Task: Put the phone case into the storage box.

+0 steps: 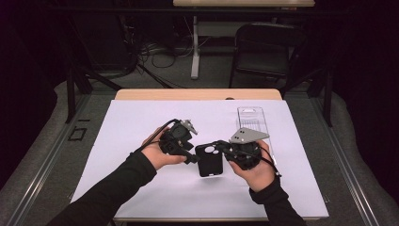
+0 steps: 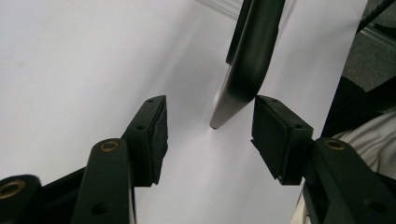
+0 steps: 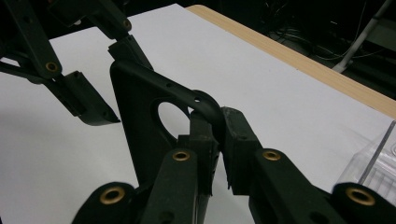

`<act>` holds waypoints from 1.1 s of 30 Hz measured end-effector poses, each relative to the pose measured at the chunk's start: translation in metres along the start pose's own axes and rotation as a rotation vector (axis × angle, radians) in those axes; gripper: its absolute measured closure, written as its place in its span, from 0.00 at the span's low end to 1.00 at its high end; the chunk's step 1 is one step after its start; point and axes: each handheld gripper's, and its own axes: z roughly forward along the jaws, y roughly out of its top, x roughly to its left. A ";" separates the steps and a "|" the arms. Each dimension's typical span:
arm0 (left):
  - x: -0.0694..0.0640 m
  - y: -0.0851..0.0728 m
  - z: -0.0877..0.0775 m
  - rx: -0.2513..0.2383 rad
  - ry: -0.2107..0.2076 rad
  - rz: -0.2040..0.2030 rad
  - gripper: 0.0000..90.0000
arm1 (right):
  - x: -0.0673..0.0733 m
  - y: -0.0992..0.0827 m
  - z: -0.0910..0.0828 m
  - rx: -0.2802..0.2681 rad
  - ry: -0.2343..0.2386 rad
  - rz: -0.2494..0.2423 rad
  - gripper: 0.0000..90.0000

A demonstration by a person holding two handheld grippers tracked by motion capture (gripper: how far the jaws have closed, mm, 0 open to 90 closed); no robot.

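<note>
Black phone case [image 1: 209, 160] (upright) in right tongs [image 3: 217, 135]

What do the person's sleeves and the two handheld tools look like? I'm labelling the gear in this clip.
Both forearms wear black long sleeves. The left tool and the right tool are black, with brass-coloured rivets at the jaw pivots and flat rectangular pads. A grey three-cornered plate with small holes tops each one, and a thin black cable loops from the body.
</note>
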 end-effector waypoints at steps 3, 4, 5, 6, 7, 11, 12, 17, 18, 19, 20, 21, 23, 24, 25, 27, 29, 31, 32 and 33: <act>0.001 -0.004 -0.003 -0.021 0.002 -0.006 0.51 | -0.001 0.000 -0.001 -0.004 -0.005 0.003 0.93; 0.001 -0.006 -0.004 -0.029 0.003 0.001 0.50 | -0.002 0.000 -0.002 -0.006 -0.007 0.003 0.93; 0.002 -0.007 -0.005 -0.046 0.005 0.000 0.50 | -0.002 0.000 -0.002 -0.008 -0.008 0.002 0.93; 0.002 -0.009 -0.006 -0.053 0.009 -0.005 0.50 | -0.003 0.000 -0.003 -0.009 -0.009 0.002 0.93; 0.004 -0.010 -0.007 -0.061 0.012 -0.009 0.50 | -0.003 0.000 -0.003 -0.008 -0.012 0.002 0.93; 0.009 -0.017 -0.009 -0.096 0.024 -0.046 0.47 | -0.004 0.000 -0.005 -0.010 -0.016 0.007 0.93; 0.010 -0.019 -0.009 -0.103 0.026 -0.052 0.47 | -0.004 0.000 -0.005 -0.009 -0.018 0.007 0.93; 0.017 -0.028 -0.007 -0.129 0.042 -0.104 0.41 | -0.005 0.000 -0.006 -0.017 -0.023 0.007 0.93; 0.019 -0.029 -0.008 -0.131 0.042 -0.109 0.41 | -0.005 0.000 -0.007 -0.021 -0.024 0.008 0.93; 0.019 -0.031 -0.007 -0.140 0.048 -0.120 0.39 | -0.005 0.000 -0.007 -0.020 -0.024 0.007 0.93; 0.020 -0.032 -0.007 -0.146 0.051 -0.128 0.37 | -0.005 0.000 -0.007 -0.024 -0.026 0.007 0.93; 0.021 -0.034 -0.007 -0.152 0.048 -0.138 0.36 | -0.005 0.001 -0.008 -0.022 -0.024 0.007 0.93; 0.023 -0.036 -0.006 -0.172 0.045 -0.164 0.32 | -0.005 0.001 -0.009 -0.025 -0.026 0.005 0.93; 0.024 -0.038 -0.006 -0.179 0.044 -0.169 0.30 | -0.005 0.001 -0.009 -0.027 -0.028 0.007 0.93; 0.025 -0.039 -0.006 -0.186 0.042 -0.174 0.30 | -0.005 0.001 -0.009 -0.029 -0.027 0.007 0.93; 0.025 -0.041 -0.006 -0.205 0.036 -0.188 0.30 | -0.005 0.002 -0.010 -0.030 -0.027 0.007 0.93; 0.025 -0.043 -0.006 -0.220 0.044 -0.196 0.30 | -0.005 0.002 -0.010 -0.030 -0.028 0.005 0.93; 0.024 -0.045 -0.005 -0.216 0.046 -0.196 0.31 | -0.005 0.002 -0.011 -0.030 -0.031 0.005 0.93; 0.024 -0.045 -0.004 -0.220 0.037 -0.200 0.31 | -0.006 0.002 -0.011 -0.031 -0.031 0.004 0.94; 0.024 -0.047 -0.004 -0.225 0.032 -0.202 0.31 | -0.006 0.002 -0.012 -0.034 -0.030 0.005 0.93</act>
